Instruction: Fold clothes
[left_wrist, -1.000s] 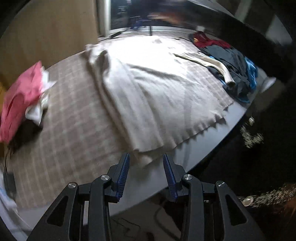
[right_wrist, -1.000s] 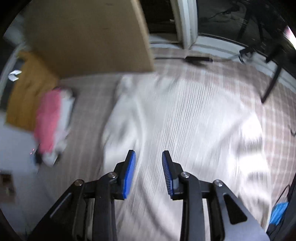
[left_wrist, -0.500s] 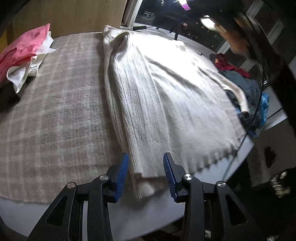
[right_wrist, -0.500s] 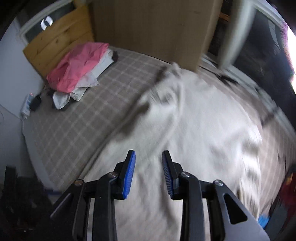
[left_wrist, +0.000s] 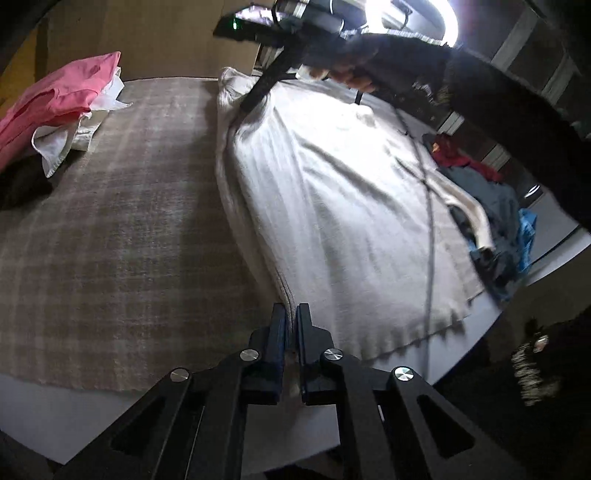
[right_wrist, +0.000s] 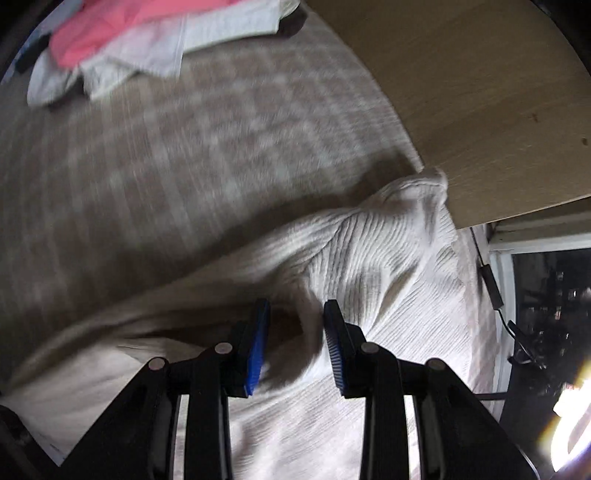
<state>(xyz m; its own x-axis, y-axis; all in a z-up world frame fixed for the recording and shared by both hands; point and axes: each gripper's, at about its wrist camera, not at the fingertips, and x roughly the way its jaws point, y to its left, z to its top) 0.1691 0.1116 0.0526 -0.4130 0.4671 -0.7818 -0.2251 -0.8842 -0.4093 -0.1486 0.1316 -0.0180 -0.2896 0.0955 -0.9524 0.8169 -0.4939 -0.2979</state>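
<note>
Now left tongs (left_wrist: 291, 314) pinch sweater (left_wrist: 332, 192) hem.

We are in a bedroom at home. A bed (left_wrist: 110, 229) fills most of what we see, covered with a beige checked blanket (right_wrist: 192, 122). Loose clothes lie on it: a cream ribbed sweater (left_wrist: 332, 206) spread across the middle, a pink and white pile (left_wrist: 62, 107) toward one corner, and dark blue and red garments (left_wrist: 491, 206) heaped at the opposite edge. A wooden panel (right_wrist: 480, 92) stands against the bed's far edge.
</note>
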